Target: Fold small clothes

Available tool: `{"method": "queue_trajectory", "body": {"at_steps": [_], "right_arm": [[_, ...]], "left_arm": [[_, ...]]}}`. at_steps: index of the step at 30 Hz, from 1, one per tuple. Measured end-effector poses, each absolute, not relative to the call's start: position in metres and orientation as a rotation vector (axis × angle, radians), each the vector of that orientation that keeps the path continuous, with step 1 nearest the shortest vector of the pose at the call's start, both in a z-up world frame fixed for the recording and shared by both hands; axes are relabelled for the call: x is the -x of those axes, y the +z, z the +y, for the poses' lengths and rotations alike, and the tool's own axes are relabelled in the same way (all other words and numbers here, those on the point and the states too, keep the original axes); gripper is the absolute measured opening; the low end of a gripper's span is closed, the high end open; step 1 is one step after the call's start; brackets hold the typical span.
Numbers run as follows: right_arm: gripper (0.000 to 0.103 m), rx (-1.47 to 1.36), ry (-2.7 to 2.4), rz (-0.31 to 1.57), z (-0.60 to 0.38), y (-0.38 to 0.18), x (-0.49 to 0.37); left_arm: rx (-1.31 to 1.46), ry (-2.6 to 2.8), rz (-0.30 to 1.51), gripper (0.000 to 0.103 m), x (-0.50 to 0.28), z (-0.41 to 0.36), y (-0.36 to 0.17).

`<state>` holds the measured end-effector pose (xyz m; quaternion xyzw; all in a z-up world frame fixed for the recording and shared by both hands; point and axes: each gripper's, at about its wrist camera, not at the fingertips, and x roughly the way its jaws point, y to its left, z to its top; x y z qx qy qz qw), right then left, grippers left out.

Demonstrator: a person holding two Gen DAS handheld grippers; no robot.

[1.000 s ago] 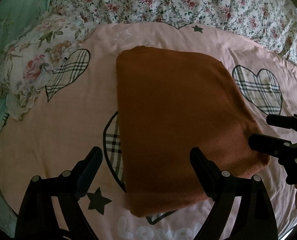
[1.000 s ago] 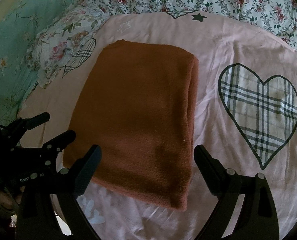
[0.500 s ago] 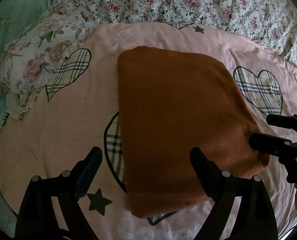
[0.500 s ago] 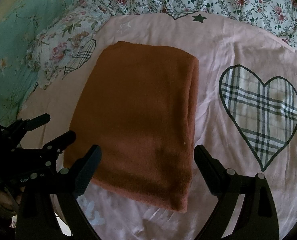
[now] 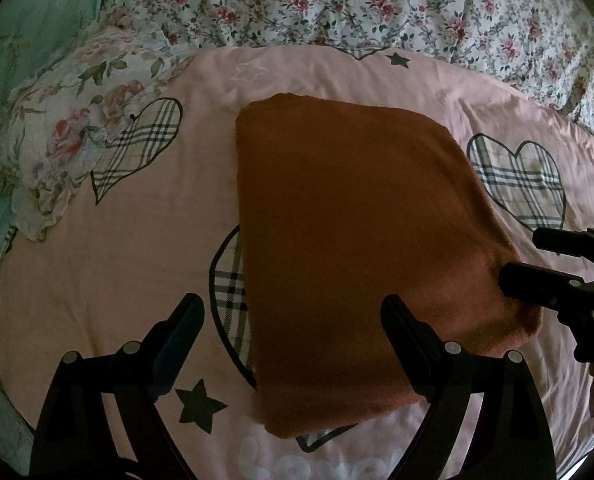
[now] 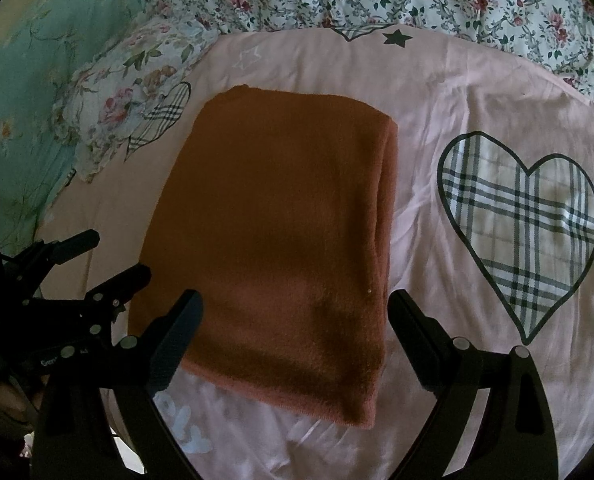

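Folded rust garment (image 6: 273, 240): long axis runs away from both tools, on the bed (image 6: 477, 92). Left tool (image 5: 289, 320) and right tool (image 6: 293, 312): fingers apart, empty, flanking its near edge.

White letters on the pink sheet (image 5: 129, 264) seem to read "Love", part hidden; other print is too blurred.

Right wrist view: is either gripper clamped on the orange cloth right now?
No. The right gripper and left gripper both stand open, with the folded orange cloth lying flat on the pink sheet.

Left gripper (image 5: 293, 320) and right gripper (image 6: 295, 316) side by side, jaws spread wide, apparently empty.
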<state>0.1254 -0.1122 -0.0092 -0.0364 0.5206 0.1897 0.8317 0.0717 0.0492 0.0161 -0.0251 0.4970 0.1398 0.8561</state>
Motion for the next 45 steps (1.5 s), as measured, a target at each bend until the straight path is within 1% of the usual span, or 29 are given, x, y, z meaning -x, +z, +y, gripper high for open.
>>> {"method": "queue_trajectory", "body": {"at_steps": [45], "right_arm": [[0.093,0.012,0.365,1.062,-0.116,0.005,-0.126]], "left_arm": [[0.067,0.286,1.044,0.091,-0.079,0.048,0.019]]}}
